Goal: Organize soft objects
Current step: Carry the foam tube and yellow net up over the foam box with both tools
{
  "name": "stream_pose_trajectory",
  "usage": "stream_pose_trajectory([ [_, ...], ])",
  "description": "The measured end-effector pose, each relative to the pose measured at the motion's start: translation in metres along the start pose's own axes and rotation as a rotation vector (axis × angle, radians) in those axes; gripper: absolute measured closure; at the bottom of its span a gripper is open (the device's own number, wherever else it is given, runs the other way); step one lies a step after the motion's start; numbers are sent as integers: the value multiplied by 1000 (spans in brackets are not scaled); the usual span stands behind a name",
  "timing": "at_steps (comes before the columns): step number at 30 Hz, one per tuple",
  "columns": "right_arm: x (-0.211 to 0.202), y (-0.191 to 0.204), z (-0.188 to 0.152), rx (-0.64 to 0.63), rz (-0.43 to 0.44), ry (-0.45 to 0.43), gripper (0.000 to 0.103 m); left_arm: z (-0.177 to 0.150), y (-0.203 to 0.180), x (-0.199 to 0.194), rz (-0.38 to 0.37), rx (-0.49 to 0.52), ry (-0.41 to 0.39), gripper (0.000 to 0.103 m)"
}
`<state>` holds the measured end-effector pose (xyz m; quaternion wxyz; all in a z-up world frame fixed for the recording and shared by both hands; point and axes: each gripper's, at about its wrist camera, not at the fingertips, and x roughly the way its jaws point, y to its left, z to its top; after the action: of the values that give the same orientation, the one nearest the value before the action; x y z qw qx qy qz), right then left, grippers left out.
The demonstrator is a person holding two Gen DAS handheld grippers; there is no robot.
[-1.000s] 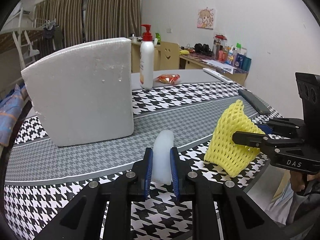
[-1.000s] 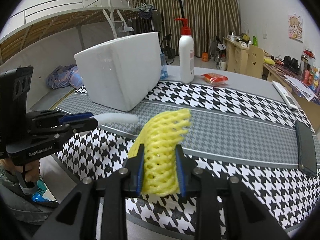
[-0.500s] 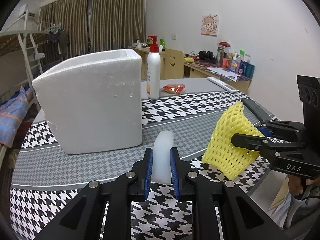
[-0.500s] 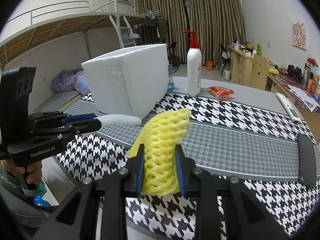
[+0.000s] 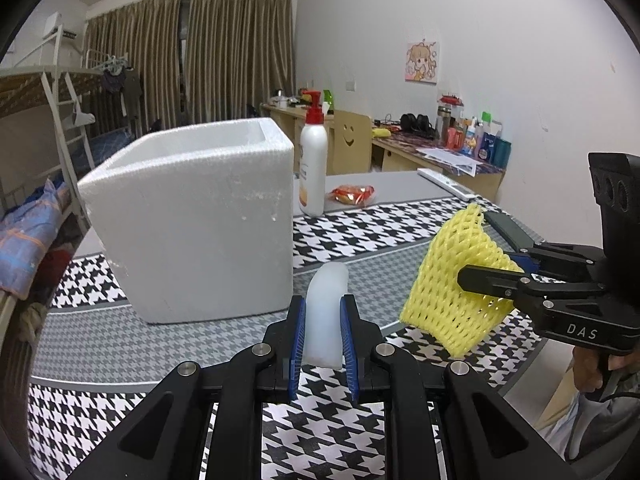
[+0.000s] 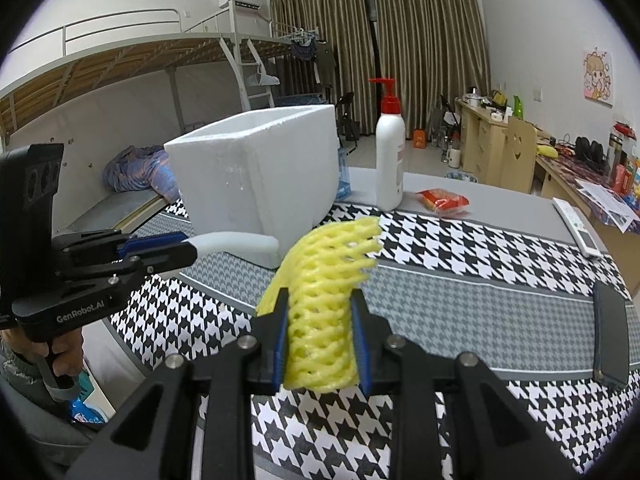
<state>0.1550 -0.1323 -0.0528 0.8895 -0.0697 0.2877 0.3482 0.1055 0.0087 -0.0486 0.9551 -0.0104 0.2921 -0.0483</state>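
My left gripper (image 5: 322, 344) is shut on a white foam strip (image 5: 326, 312) and holds it in the air in front of the white styrofoam box (image 5: 192, 220). In the right wrist view the strip (image 6: 236, 242) sticks out of the left gripper (image 6: 188, 250) toward the box (image 6: 260, 176). My right gripper (image 6: 320, 344) is shut on a yellow foam net (image 6: 328, 296), raised above the table. In the left wrist view the net (image 5: 452, 288) hangs from the right gripper (image 5: 464, 276), to the right of the box. The box is open at the top.
A white pump bottle (image 5: 313, 168) and a red snack pack (image 5: 352, 194) stand behind the box on the houndstooth tablecloth (image 5: 120, 400). A black phone (image 6: 610, 336) and a white remote (image 6: 576, 226) lie at the table's right side. A bunk bed (image 6: 120, 72) stands left.
Both grippers have risen with their foam pieces still held, so the open top of the box has come into view. The box appears nearer in both views.
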Motion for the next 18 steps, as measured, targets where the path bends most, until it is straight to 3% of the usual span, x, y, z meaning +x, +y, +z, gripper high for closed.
stream_pose_trajectory([
  [18, -11, 4, 34, -35, 1, -60, 71, 26, 0, -16, 0, 11, -63, 84],
])
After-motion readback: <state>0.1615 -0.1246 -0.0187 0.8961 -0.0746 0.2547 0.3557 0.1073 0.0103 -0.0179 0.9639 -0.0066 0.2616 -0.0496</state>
